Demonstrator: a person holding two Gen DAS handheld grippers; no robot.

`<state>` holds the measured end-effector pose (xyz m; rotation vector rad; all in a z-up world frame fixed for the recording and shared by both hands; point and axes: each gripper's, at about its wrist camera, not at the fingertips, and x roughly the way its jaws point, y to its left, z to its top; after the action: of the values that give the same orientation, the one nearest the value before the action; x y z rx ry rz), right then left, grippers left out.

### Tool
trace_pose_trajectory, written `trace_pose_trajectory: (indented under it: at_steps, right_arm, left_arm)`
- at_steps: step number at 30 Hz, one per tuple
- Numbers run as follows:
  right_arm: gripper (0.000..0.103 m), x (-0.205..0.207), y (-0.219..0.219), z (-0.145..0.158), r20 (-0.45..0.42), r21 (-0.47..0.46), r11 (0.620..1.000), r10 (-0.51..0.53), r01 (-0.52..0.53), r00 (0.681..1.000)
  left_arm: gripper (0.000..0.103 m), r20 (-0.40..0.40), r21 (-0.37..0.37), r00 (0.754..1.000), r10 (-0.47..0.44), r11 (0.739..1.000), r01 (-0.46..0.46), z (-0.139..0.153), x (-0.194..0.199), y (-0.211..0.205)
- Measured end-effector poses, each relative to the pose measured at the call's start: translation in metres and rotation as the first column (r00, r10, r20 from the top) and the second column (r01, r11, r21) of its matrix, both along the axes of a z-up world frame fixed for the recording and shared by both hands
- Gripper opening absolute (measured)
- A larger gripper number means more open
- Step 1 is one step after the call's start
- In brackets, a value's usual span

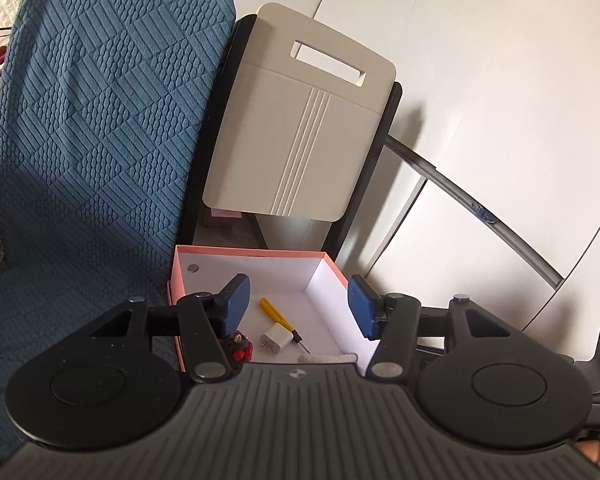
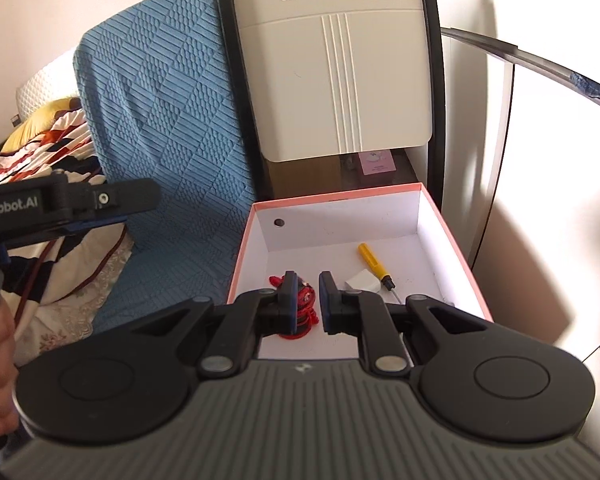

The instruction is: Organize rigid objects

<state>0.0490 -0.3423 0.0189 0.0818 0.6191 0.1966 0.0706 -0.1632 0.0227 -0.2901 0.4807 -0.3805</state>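
The box [image 2: 440,216] looks like matt cardboard, white inside with a pink rim. The cover [image 1: 100,120] beside it is blue cloth, quilted in raised ribs and scales. The cream panel [image 2: 332,72] is smooth matt plastic with three moulded ridges. The screwdriver [image 2: 374,261] has a glossy yellow plastic handle.

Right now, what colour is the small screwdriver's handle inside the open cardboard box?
Yellow screwdriver handle, clearest in the right wrist view.

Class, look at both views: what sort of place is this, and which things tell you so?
Probably a bedroom at home: a blue textured cover, patterned bedding with a pillow, and a pink-rimmed box of small items.
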Motion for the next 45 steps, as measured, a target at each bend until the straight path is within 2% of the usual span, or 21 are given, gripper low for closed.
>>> trace_pose_trajectory:
  at_steps: [8,12,14,21,23,30,32,38,45]
  right_arm:
    - [0.016,-0.023,0.011,-0.01,-0.008,0.011,1.0,-0.01,0.01,1.0]
    - [0.016,-0.036,0.016,-0.016,-0.014,0.006,1.0,-0.019,0.019,1.0]
    - [0.016,-0.041,0.017,-0.02,-0.019,0.002,1.0,-0.024,0.024,1.0]
    - [0.016,-0.053,0.022,-0.03,-0.033,-0.004,1.0,-0.023,0.022,0.999]
    - [0.016,-0.054,0.021,-0.032,-0.037,0.001,1.0,-0.028,0.028,0.999]
    - [0.016,-0.066,0.015,-0.037,-0.041,0.005,0.998,-0.061,0.061,0.997]
    - [0.016,-0.07,0.015,-0.038,-0.043,-0.001,0.998,-0.07,0.07,0.997]
    - [0.016,-0.075,0.016,-0.038,-0.026,-0.033,0.995,-0.092,0.091,0.995]
    - [0.016,-0.075,0.019,-0.04,-0.025,-0.04,0.995,-0.091,0.09,0.996]
  left_arm:
    - [0.064,0.028,0.017,0.999,-0.015,1.0,0.015,-0.002,-0.027,0.011]
    - [0.066,0.016,0.027,1.0,-0.009,1.0,0.009,-0.007,-0.032,0.015]
    - [0.071,0.015,0.041,1.0,-0.006,0.999,0.006,-0.01,-0.034,0.015]
    - [0.071,-0.012,0.063,1.0,0.012,0.998,-0.011,-0.022,-0.036,0.015]
    - [0.079,-0.023,0.066,0.999,0.022,0.998,-0.021,-0.027,-0.037,0.016]
    - [0.084,-0.05,0.094,0.998,0.044,0.995,-0.039,-0.04,-0.04,0.016]
    - [0.096,-0.057,0.088,0.997,0.054,0.995,-0.049,-0.042,-0.043,0.018]
    - [0.102,-0.08,0.127,0.99,0.114,0.986,-0.104,-0.047,-0.049,0.026]
    - [0.102,-0.103,0.158,0.986,0.129,0.981,-0.112,-0.051,-0.052,0.033]
